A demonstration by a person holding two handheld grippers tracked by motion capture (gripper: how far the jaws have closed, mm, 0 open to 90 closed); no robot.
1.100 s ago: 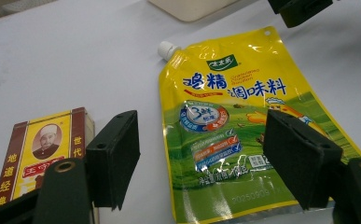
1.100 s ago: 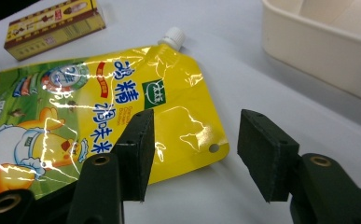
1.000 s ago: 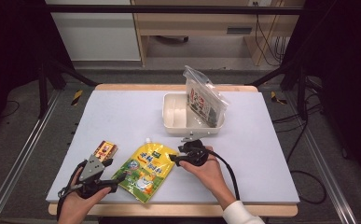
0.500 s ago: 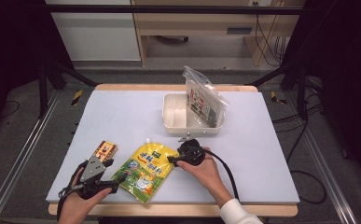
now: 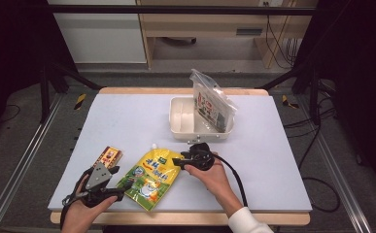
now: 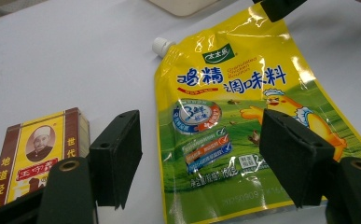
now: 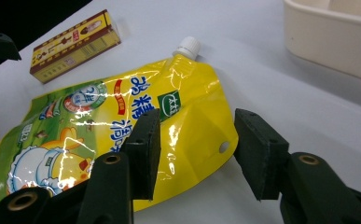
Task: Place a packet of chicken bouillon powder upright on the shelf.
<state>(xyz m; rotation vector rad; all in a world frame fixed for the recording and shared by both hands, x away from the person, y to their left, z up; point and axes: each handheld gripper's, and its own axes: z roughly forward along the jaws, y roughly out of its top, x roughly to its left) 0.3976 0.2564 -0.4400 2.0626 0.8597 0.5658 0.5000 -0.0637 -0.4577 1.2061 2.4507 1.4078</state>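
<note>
Yellow pouch (image 6: 243, 140) bottom corner cut off by left gripper view's edge; bag (image 5: 213, 104) print too small.

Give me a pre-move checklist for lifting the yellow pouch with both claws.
1. Right claw straddles the pouch corner: ok; it has just been closing, pads not yet pressing.
2. Left claw on the pouch's bottom edge: not ok, open, pads not pressing it.
3. Cap on the spout: ok.
4. Box off the pouch: ok.
5. Room in the tray beside the bag: ok.
</note>
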